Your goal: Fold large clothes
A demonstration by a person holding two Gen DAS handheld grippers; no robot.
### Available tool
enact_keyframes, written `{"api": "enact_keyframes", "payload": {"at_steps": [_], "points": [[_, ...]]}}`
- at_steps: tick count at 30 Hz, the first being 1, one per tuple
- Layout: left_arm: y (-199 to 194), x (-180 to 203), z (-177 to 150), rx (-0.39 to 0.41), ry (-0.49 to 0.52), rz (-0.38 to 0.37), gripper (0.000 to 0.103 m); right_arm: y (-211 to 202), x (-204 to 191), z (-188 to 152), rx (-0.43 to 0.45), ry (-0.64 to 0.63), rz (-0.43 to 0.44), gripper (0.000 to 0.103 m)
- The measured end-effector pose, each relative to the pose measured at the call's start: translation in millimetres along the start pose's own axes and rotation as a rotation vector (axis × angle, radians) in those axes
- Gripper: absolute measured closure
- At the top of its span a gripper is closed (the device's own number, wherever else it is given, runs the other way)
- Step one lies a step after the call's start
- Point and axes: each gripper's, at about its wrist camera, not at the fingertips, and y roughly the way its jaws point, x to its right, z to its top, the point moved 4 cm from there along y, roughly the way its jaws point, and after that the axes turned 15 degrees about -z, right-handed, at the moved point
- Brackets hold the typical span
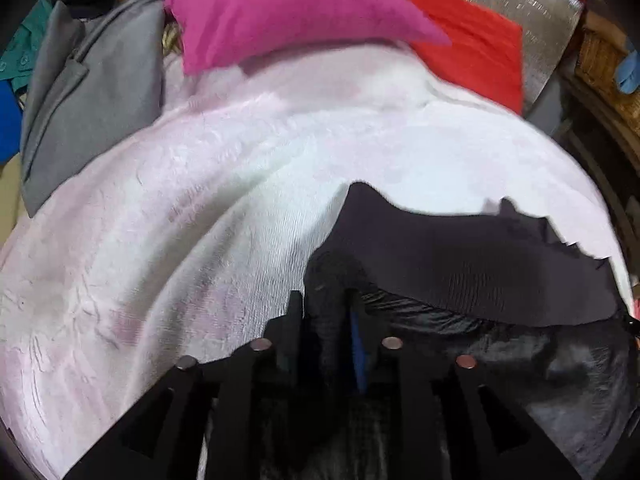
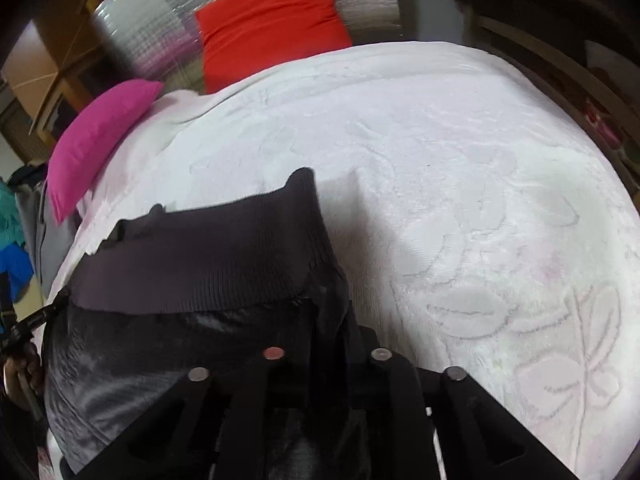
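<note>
Left gripper (image 1: 326, 312), right gripper (image 2: 336, 320): jaws clamped.

Both handheld grippers are matte black. The left gripper (image 1: 326, 312) has angular, ribbed finger mounts topped with four round metallic studs, two coppery, and a thin blue strip between its fingers. The right gripper (image 2: 326, 332) matches, with one reddish stud. A blurred, possibly bare hand (image 2: 20, 376) appears at the edge.

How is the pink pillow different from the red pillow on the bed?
The bright pink pillow lies nearer the left side of the white bed cover, while the flat red pillow leans against the shiny silver headboard behind it. The pink pillow looks plump and tapers to a corner; the red pillow looks flatter and squarer. Both are plain, one-colour fabric pillows at the head of the bed.
</note>
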Motion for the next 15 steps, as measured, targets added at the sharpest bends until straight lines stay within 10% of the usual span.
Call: {"api": "enact_keyframes", "payload": {"at_steps": [4,15], "points": [[-38,9,-1,0.087,0.009,0.029,0.054,-35,7,-4,0.091,0.012,-0.065,0.037],[-73,78,-51,0.124,0.174,0.021,0.042,-99,-58,-46,0.21,-0.128,0.003,0.037]]}}
